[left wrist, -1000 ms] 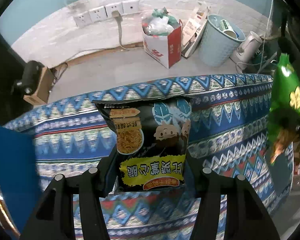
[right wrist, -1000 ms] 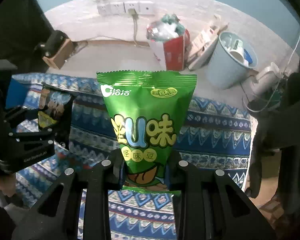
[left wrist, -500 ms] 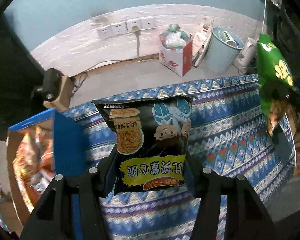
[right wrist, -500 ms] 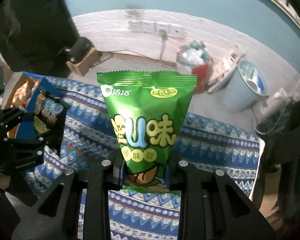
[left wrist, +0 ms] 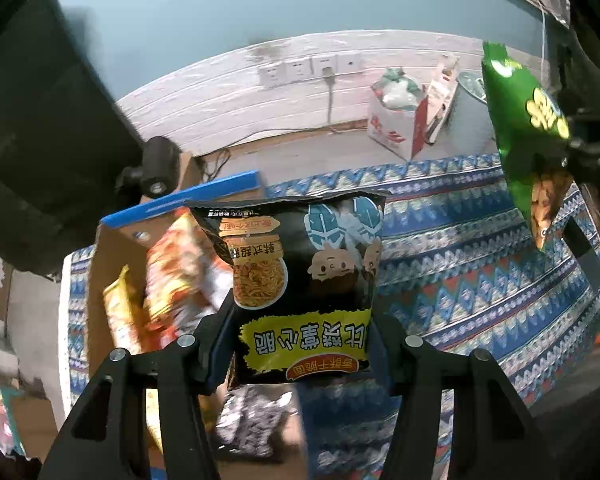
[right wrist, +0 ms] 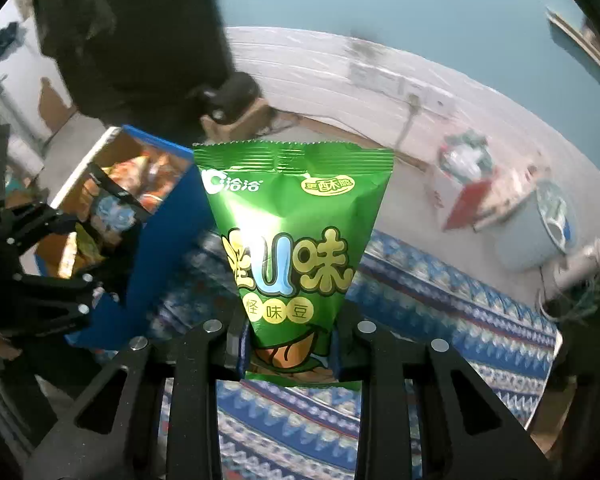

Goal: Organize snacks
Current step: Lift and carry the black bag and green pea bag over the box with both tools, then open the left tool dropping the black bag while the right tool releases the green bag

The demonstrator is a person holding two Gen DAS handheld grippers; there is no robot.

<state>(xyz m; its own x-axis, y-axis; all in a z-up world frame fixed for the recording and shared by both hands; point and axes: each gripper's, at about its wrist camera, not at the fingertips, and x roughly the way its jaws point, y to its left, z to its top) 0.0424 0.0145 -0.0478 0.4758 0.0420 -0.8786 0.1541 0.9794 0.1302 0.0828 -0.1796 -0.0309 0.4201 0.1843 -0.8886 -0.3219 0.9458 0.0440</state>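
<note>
While we scan from the left, we meet the cardboard box [left wrist: 112, 248] with its blue flap, sitting on the patterned cloth [left wrist: 480, 272] and holding orange and yellow snack packs [left wrist: 172, 280]. Over its right part our left gripper [left wrist: 302, 344] pinches the black noodle-snack bag [left wrist: 300, 280], which stands upside down between the fingers. Farther right, above the cloth, our right gripper [right wrist: 290, 344] is clamped on the lower end of the green bean-snack bag [right wrist: 292, 240], held upright. Beyond the cloth stand a white carton [left wrist: 396, 128] and a pale bin [right wrist: 536, 236].
</note>
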